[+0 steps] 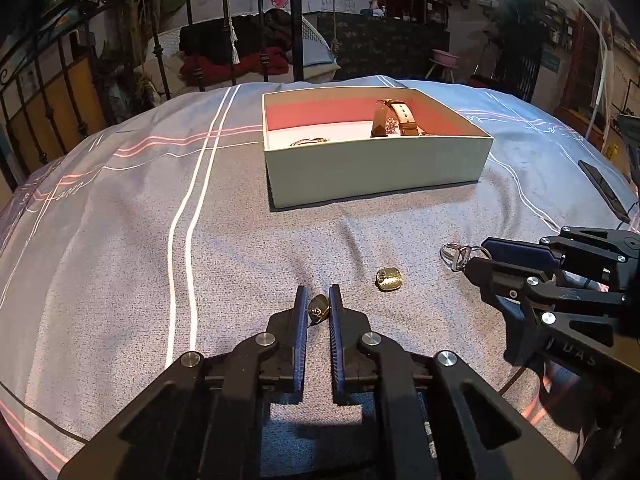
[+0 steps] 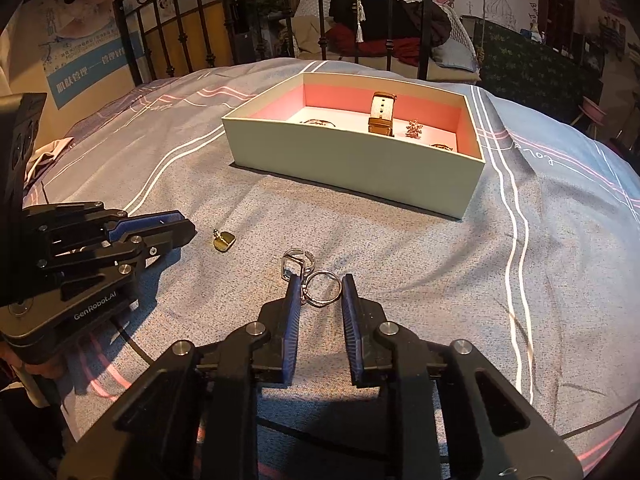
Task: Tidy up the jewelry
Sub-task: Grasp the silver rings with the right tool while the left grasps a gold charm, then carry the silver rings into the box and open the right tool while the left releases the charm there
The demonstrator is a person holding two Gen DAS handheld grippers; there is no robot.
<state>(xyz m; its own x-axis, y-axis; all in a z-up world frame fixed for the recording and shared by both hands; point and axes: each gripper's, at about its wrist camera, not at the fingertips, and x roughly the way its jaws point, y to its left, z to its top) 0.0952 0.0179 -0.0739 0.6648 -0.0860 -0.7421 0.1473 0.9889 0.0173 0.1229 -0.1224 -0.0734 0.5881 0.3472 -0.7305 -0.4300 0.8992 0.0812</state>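
A pale green box (image 1: 376,168) with a pink lining sits on the bed; it holds a tan watch (image 1: 394,118) and small jewelry. It also shows in the right wrist view (image 2: 352,168). My left gripper (image 1: 319,294) is closed around a gold earring (image 1: 319,309) on the bedspread. A second gold earring (image 1: 389,279) lies to its right, also seen from the right wrist (image 2: 224,241). My right gripper (image 2: 319,284) is open around a round silver ring (image 2: 322,290). A square silver ring (image 2: 294,265) lies just beyond it.
The grey striped bedspread (image 1: 140,240) covers the whole work surface. A black iron bed frame (image 1: 224,24) stands behind the box. A dark phone-like slab (image 1: 604,190) lies at the right edge of the bed.
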